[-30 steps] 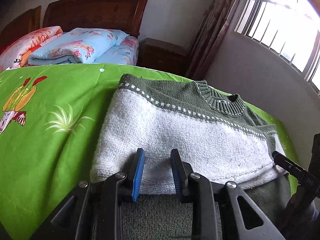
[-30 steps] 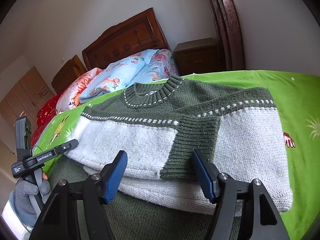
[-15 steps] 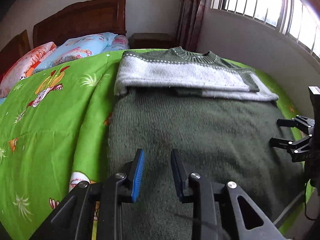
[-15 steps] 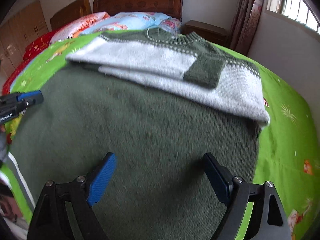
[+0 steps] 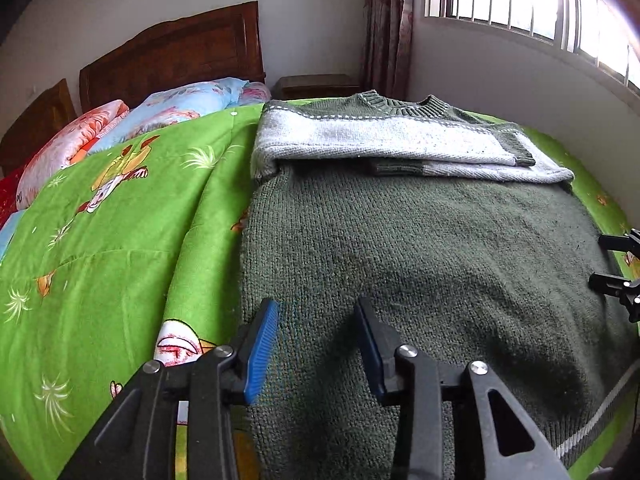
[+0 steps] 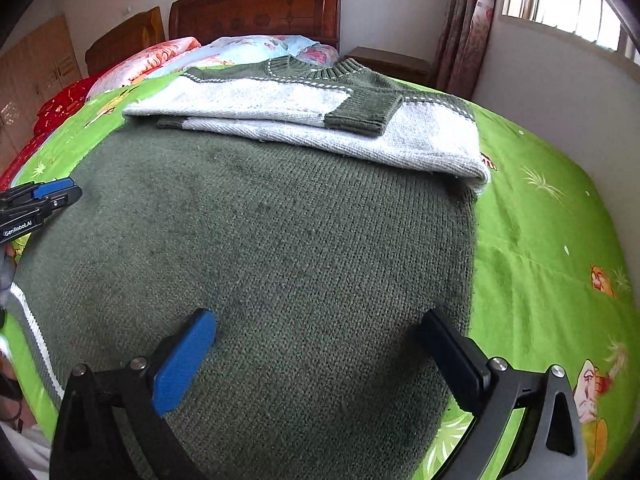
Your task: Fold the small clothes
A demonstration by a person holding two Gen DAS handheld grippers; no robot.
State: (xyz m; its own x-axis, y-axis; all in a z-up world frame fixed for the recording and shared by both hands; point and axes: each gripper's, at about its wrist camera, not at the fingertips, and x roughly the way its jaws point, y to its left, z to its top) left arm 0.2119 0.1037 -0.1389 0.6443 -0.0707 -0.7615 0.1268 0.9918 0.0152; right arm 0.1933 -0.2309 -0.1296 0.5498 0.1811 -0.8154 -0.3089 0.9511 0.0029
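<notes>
Your left gripper [image 5: 316,320] hangs over the near part of the green-and-white knit sweater [image 5: 420,248] spread on the green bedspread [image 5: 120,220], its jaws just widened, pinching nothing. Your right gripper [image 6: 320,328] stands spread wide above the same knit, sleeves folded across its chest.

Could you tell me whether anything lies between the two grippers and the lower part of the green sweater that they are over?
Nothing visible does. The left gripper and the right gripper both stand open over bare green knit of the sweater. The folded sleeves lie farther up, near the collar, away from both.
</notes>
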